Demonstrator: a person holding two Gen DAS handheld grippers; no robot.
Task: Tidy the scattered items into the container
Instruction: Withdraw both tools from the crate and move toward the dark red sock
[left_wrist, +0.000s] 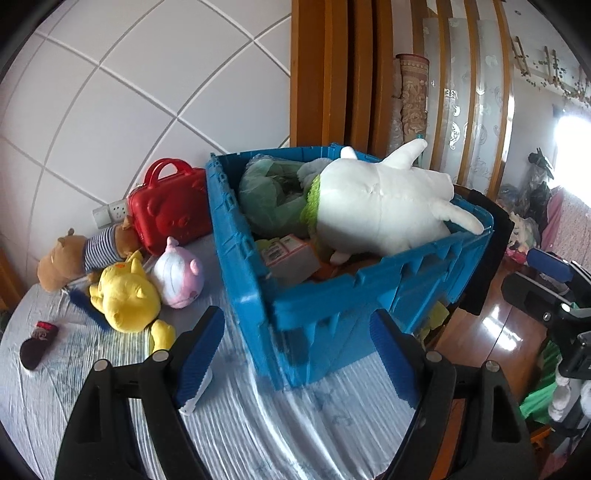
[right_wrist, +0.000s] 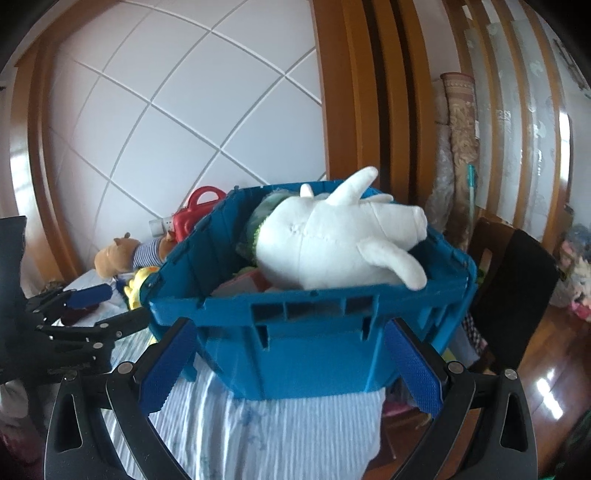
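Observation:
A blue plastic crate (left_wrist: 325, 302) (right_wrist: 314, 332) stands on a striped cloth, with a big white plush (left_wrist: 384, 206) (right_wrist: 332, 247) lying on top of a green bundle (left_wrist: 269, 195) and a small box (left_wrist: 291, 254). Left of the crate lie a yellow plush (left_wrist: 125, 295), a pink-and-white plush (left_wrist: 177, 277), a brown bear in a striped shirt (left_wrist: 81, 254), a red toy case (left_wrist: 170, 210) and a dark sock (left_wrist: 37, 343). My left gripper (left_wrist: 295, 365) is open, facing the crate's near corner. My right gripper (right_wrist: 291, 365) is open at the crate's near wall. Both hold nothing.
A tiled white wall and a wooden door frame (left_wrist: 332, 74) rise behind. A black chair (right_wrist: 513, 295) stands to the crate's right over a glossy wooden floor (left_wrist: 498, 332). The cloth's edge drops off at the right. A wall socket (left_wrist: 110, 212) sits behind the toys.

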